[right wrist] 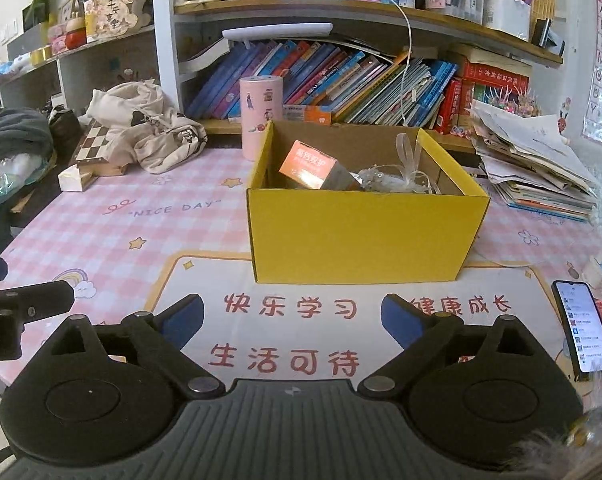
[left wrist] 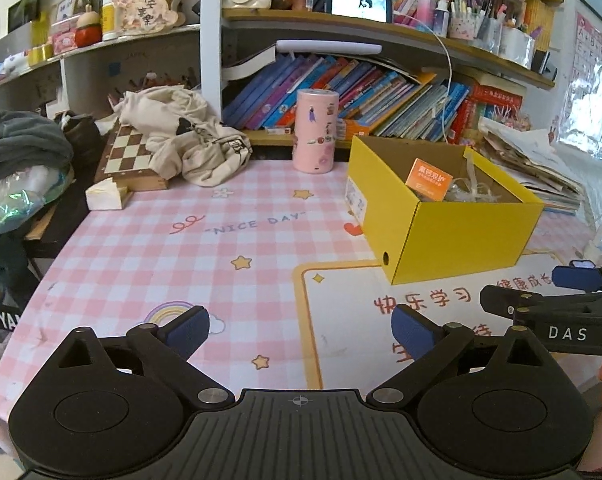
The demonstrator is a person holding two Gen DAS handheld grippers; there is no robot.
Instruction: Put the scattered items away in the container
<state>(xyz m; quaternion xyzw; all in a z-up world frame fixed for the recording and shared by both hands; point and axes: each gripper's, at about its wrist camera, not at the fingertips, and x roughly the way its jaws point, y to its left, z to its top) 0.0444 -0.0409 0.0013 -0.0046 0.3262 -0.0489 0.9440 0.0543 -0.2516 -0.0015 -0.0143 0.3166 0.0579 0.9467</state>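
Observation:
An open yellow cardboard box [right wrist: 361,228] stands on the pink checked desk mat, straight ahead in the right wrist view and to the right [left wrist: 461,236] in the left wrist view. Inside it lie an orange carton [right wrist: 313,166] and a clear ribboned bundle [right wrist: 397,178]; both also show from the left, the carton [left wrist: 429,180] beside the bundle [left wrist: 471,192]. My right gripper [right wrist: 291,320] hangs open over the white printed pad in front of the box, nothing between its blue pads. My left gripper [left wrist: 301,330] is open and empty too, left of the box.
A pink cylinder [left wrist: 316,130] stands behind the box by the bookshelf. A chessboard [left wrist: 129,156] under a crumpled cream cloth [left wrist: 189,136] lies at the back left. A lit phone [right wrist: 583,330] lies at the right edge, paper stacks [right wrist: 537,168] beyond it.

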